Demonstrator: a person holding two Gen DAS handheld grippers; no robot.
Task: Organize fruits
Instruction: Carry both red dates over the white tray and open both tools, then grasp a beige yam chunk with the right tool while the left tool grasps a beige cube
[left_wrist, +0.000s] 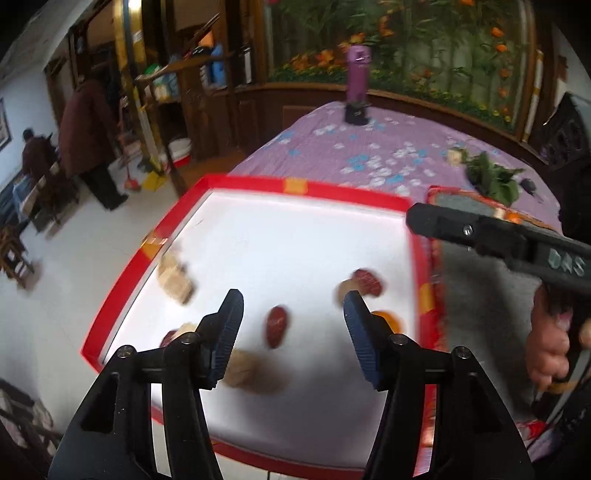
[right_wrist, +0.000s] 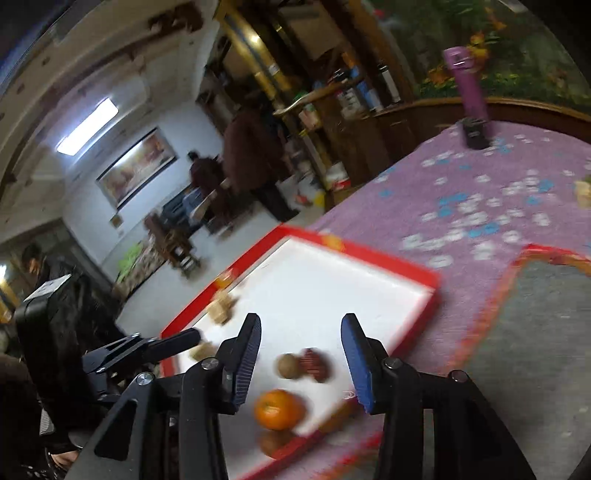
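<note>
A shallow rectangular tray with a red rim and white floor rests on a table spread with a purple floral cloth. The left gripper hangs over the near part of the tray, jaws parted and grasping nothing; an oval dark red date lies on the white floor in the gap between its fingers, untouched by either pad. Other fruits are scattered on the tray floor: a pale tan cut piece near the left rim, a red-and-tan pair towards the right rim, and a blurred tan piece near the left finger. The right gripper is likewise released and empty, poised above the near right corner of the tray, where a round orange tangerine lies just near of a small brown round fruit and a dark red wrinkled fruit that touch each other. In the left wrist view the right gripper's black body enters from the right, held by a hand. A second tray with a grey lining and red edge lies to the right of the first. A purple bottle stands upright at the far end of the table. Both views are blurred.
</note>
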